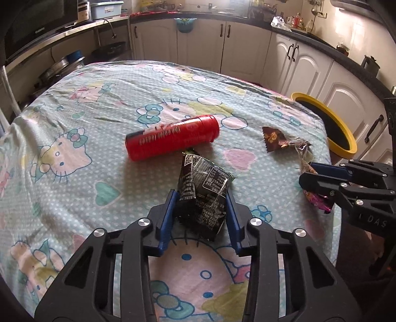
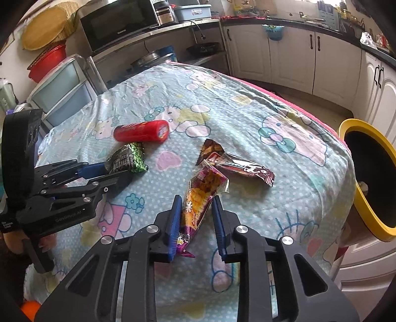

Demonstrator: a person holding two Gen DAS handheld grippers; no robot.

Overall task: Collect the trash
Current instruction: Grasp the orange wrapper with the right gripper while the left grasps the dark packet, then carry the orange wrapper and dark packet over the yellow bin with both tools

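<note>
My left gripper (image 1: 201, 195) is shut on a crumpled black snack wrapper (image 1: 205, 195), both blue pads against its sides, low over the table. My right gripper (image 2: 196, 199) is shut on an orange and purple snack wrapper (image 2: 200, 188), whose far end rests on the cloth. Each gripper also shows in the other's view: the left gripper (image 2: 111, 172) with the black wrapper (image 2: 126, 158), the right gripper (image 1: 308, 172) with the orange wrapper (image 1: 318, 200). A red can (image 1: 173, 141) (image 2: 141, 131) lies on its side beyond them. A brown wrapper (image 1: 274, 138) (image 2: 237, 166) lies flat nearby.
The table wears a light blue cartoon-cat cloth (image 1: 74, 104) (image 2: 247, 111). A black bin with a yellow rim (image 1: 346, 148) (image 2: 371, 218) stands just off the table's right edge. Kitchen cabinets (image 1: 198, 42) and a microwave (image 2: 118, 22) line the walls behind.
</note>
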